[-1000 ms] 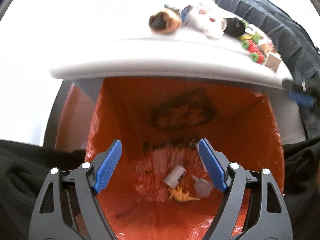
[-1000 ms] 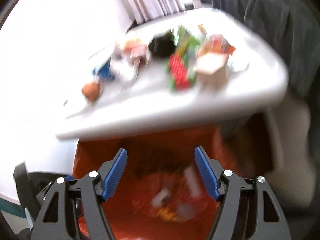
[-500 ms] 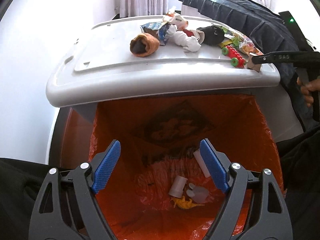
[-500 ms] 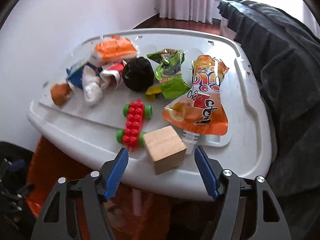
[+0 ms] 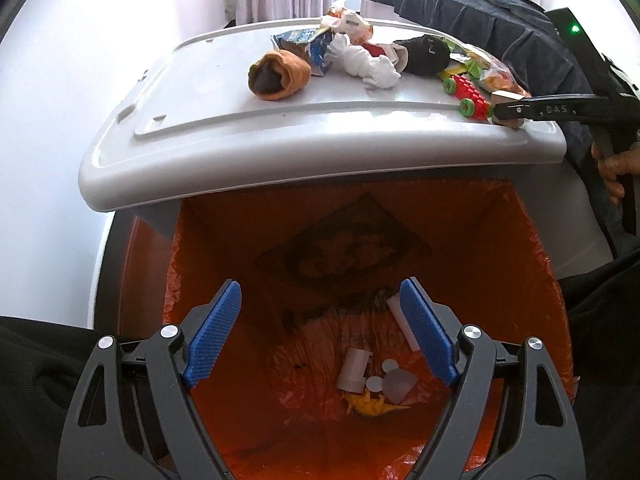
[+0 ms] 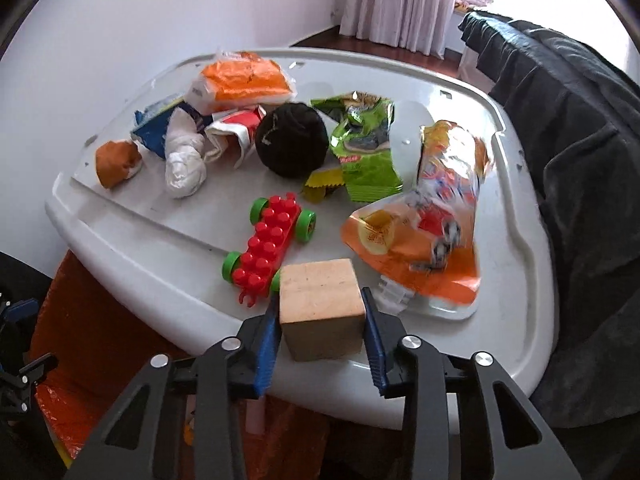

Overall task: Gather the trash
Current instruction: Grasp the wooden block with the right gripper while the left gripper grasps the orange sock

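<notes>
On the grey bin lid [image 6: 460, 340] lies trash mixed with toys. A wooden block [image 6: 322, 312] sits at the lid's near edge, and my right gripper [image 6: 321, 295] is closing its jaws on it, with both blue pads [image 6: 267, 340] against its sides. In the left wrist view the same gripper [image 5: 510, 111] reaches in from the right onto the block [image 5: 505, 99]. My left gripper [image 5: 320, 284] hangs open and holds nothing over the bin's orange bag [image 5: 520, 248]. A white tube [image 5: 352, 368] and a yellow scrap [image 5: 372, 404] lie at the bottom.
Behind the block are a red brick car [image 6: 272, 240], an orange juice pouch [image 6: 432, 216], a green wrapper [image 6: 364, 156], a black ball [image 6: 290, 144], a white wad [image 6: 184, 160] and an orange pack [image 6: 244, 80]. Dark fabric [image 6: 580, 160] lies right of the lid.
My right gripper swung from above the bin opening to the lid, and its jaws narrowed onto the wooden block. The left gripper stayed open over the bag.
</notes>
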Demonstrator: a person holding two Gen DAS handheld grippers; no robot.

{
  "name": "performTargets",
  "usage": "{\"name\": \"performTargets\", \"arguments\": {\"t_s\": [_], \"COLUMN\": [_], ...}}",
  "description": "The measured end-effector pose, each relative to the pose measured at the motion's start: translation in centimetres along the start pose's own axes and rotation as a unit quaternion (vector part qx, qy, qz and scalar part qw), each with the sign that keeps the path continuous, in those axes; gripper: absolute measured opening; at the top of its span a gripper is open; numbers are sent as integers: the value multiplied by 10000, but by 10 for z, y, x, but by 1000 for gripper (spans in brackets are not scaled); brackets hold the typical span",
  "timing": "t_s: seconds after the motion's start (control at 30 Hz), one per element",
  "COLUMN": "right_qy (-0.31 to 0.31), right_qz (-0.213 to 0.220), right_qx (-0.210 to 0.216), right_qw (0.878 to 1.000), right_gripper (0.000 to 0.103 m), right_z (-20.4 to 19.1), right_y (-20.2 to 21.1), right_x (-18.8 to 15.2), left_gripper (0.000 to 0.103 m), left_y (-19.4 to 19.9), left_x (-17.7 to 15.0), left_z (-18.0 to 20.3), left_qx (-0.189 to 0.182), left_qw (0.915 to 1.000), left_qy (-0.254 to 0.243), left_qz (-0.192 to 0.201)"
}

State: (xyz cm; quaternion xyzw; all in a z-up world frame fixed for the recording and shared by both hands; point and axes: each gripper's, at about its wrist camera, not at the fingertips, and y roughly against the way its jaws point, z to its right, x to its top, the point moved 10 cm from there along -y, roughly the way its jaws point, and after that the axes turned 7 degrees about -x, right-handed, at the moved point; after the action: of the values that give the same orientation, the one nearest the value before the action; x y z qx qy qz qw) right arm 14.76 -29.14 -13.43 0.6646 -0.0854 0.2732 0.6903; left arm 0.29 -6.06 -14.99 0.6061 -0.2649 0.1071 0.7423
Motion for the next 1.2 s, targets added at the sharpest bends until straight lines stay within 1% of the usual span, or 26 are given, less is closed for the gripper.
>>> {"name": "performTargets", "arguments": {"t_s": [0.07,0.17,0.23,0.3,0.37,0.4,0.43,0.5,0.53,0.6,0.67,0.77,0.83,0.93,0.97,1.03,1.07,1.1,1.13,1.17,1.2], "right_qy": [-25,-197,-452,-887,-1430,-1565,-1790,-2020,-2101,-2129,-2146,-2179,-2223,-2251,-2232,-2189,-2174,-2161,-2147,-2117,-2096], "right_qz": [-11,-20,130,310,636,752,904,994,1009,911,809,778,786,844,869,901,898,885,874,861,858], "right_qx": [8,194,196,294,423,490,686,890,969,952,952,886,908,914,902,901,918,942,956,962,956], "right_qw": [10000,9996,9987,9951,9868,9836,9773,9703,9676,9681,9687,9688,9676,9664,9667,9674,9676,9678,9680,9688,9693], "right_gripper": [35,34,34,35,35,35,35,35,35,35,35,35,35,35,35,35,35,35,35,35,35], "right_z": [-2,-4,-1,2,3,0,-8,-15,-20,-26,-26,-22,-20,-21,-22,-26,-28,-31,-33,-36,-38], "right_y": [-1,6,21,40,66,74,86,92,93,89,84,81,81,83,84,84,83,82,81,80,79], "right_x": [1,1,4,8,12,14,14,12,9,6,5,6,5,9,11,16,17,19,20,22,23], "left_gripper": [80,80,80,80,80,80,80,80,80,80,80,80,80,80,80,80,77,69,59,45,39], "left_y": [0,2,4,8,14,17,19,17,15,2,-18,-47,-63,-74,-78,-87,-89,-90,-90,-90,-90], "left_x": [-1,-1,1,8,24,34,46,77,88,113,131,142,149,161,166,171,174,175,177,178,178], "left_z": [1,1,0,1,-1,-2,-3,-9,-11,-17,-21,-32,-42,-49,-50,-52,-51,-49,-46,-43,-39], "left_qx": [16,38,25,-69,-156,-143,-105,-65,-71,-44,-69,44,76,-44,-26,209,250,206,192,149,144], "left_qw": [10000,10000,10000,10000,9998,9996,9993,9984,9981,9976,9983,9996,9998,9993,9994,9995,9992,9990,9986,9986,9984], "left_qy": [-32,-52,-50,-15,68,88,113,267,320,394,317,98,153,327,320,180,108,82,31,-1,-40], "left_qz": [-3,23,39,40,138,233,342,486,524,573,476,259,131,150,159,161,282,375,485,513,554]}}
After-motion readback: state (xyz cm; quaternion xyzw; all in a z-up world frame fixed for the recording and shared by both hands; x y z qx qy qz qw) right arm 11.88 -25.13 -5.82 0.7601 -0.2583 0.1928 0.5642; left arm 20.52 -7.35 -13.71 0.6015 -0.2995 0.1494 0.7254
